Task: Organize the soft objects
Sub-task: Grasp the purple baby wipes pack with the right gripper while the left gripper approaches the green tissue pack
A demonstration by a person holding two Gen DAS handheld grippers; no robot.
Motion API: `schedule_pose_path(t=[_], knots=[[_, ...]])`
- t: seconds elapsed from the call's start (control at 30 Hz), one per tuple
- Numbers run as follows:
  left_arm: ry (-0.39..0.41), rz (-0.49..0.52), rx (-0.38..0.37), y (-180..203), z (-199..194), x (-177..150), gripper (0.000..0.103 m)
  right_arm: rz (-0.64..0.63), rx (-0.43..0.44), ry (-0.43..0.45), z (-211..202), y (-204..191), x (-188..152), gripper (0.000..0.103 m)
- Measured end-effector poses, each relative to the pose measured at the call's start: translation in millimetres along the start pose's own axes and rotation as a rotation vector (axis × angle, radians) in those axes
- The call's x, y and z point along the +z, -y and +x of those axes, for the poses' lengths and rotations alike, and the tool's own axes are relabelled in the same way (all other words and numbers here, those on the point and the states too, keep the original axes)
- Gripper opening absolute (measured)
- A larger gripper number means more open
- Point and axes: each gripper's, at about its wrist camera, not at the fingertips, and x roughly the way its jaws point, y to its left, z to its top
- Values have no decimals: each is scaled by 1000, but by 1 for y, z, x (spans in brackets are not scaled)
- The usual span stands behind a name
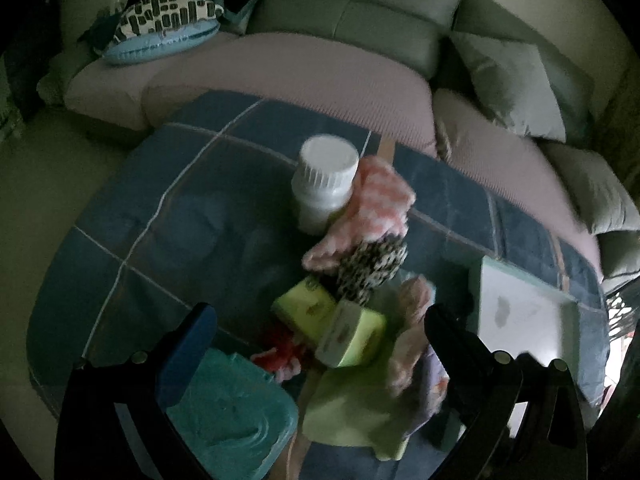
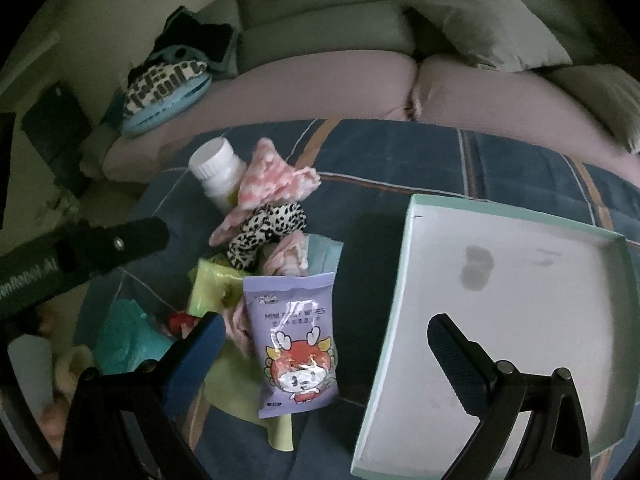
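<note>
Right wrist view: a soft pile beside a box lid

A grey sofa (image 2: pixel 320 20) stood at the back. In front of it, a blue checked cloth (image 2: pixel 400 152) covered the bench. A pale green box lid (image 2: pixel 408 280) lay on the cloth to the right, touching nothing in the pile. The soft things sat in a heap just left of it: a purple wipes pack (image 2: pixel 294 344) on a green cloth (image 2: pixel 232 384), a teal cloth (image 2: pixel 124 340), a pink checked cloth (image 2: pixel 276 180) and a spotted scrunchie (image 2: pixel 268 228). A white bottle (image 2: pixel 218 172) leaned against the pink cloth. The right gripper (image 2: pixel 324 340) hung over the wipes pack, its jaws spread wide and holding nothing. The left gripper (image 1: pixel 320 328) hung over the heap, its jaws spread wide too.
</note>
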Motion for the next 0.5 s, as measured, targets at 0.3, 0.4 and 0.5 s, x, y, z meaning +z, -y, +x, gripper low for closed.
schedule_pose_path(t=[0.3, 0.4, 0.5], knots=[[-15, 23, -44, 1, 1, -6, 103, -23, 68, -42, 16, -8, -5, 82], [-21, 25, -41, 1, 3, -6, 103, -20, 101, -50, 20, -9, -6, 79], [-26, -1, -43, -5, 5, -6, 103, -18, 129, -58, 26, -9, -7, 78]])
